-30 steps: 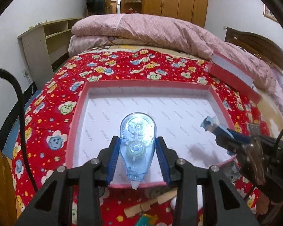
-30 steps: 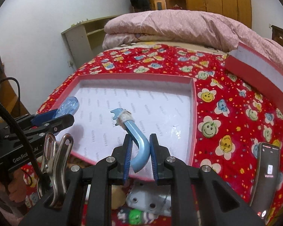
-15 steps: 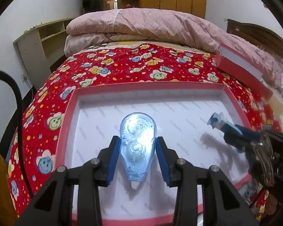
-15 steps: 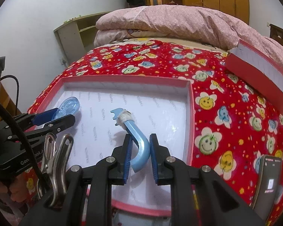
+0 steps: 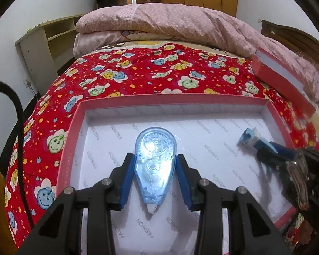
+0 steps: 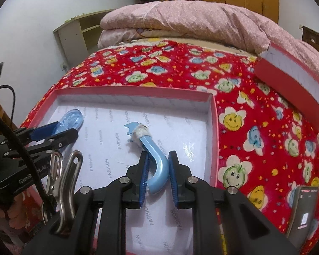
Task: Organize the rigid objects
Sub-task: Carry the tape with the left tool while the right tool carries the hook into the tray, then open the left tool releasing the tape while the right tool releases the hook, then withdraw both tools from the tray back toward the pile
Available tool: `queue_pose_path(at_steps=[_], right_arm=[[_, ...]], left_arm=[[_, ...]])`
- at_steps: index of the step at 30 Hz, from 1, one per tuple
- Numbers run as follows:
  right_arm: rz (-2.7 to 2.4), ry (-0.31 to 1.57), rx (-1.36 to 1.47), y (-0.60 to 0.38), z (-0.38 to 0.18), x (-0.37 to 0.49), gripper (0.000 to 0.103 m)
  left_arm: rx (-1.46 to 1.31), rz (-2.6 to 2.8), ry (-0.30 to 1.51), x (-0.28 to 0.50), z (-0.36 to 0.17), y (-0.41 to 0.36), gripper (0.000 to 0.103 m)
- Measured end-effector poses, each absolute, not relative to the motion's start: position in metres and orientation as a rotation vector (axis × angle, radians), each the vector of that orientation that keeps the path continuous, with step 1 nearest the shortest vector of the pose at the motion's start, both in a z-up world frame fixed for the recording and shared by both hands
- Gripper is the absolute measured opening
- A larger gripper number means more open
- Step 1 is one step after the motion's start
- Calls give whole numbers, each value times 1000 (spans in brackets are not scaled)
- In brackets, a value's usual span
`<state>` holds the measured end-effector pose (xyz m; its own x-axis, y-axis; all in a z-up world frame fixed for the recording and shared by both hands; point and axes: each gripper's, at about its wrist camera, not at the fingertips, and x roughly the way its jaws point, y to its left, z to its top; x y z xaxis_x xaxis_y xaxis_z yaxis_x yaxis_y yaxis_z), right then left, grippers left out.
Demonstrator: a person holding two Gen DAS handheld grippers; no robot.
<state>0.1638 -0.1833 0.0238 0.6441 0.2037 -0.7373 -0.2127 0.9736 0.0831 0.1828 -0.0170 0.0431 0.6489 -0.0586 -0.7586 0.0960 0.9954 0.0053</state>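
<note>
A shallow red box (image 5: pixel 70 127) with a white bottom lies on the red flowered bedspread; it also shows in the right wrist view (image 6: pixel 213 127). My left gripper (image 5: pixel 155 170) is shut on a clear blue correction tape dispenser (image 5: pixel 154 163) and holds it over the left half of the box. My right gripper (image 6: pixel 158 170) is shut on a curved light blue plastic hook (image 6: pixel 155 157) with a taped neck, over the right half of the box. Each gripper shows at the edge of the other's view.
The red box lid (image 5: pixel 280 78) leans at the right on the bed. A pink quilt (image 5: pixel 170 25) is piled at the far end. A phone (image 6: pixel 304 208) lies on the bedspread at the right. A metal clip (image 6: pixel 61 180) hangs near my right gripper.
Both grippers have moved forward over the box with their objects, from its near edge to well over its bottom. Both grips are unchanged.
</note>
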Motion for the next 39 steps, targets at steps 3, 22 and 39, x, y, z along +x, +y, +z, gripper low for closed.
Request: queue_pose_path(at_steps=[3, 22, 39], right_arm=[[243, 836, -6, -184, 23, 163, 20], [279, 834, 9, -185, 38, 151, 34], [361, 803, 54, -187, 59, 78, 34]], left_arm=[[46, -84, 854, 183, 42, -18, 41], [71, -42, 835, 167, 62, -12, 73], [63, -35, 789, 88, 92, -6, 74]])
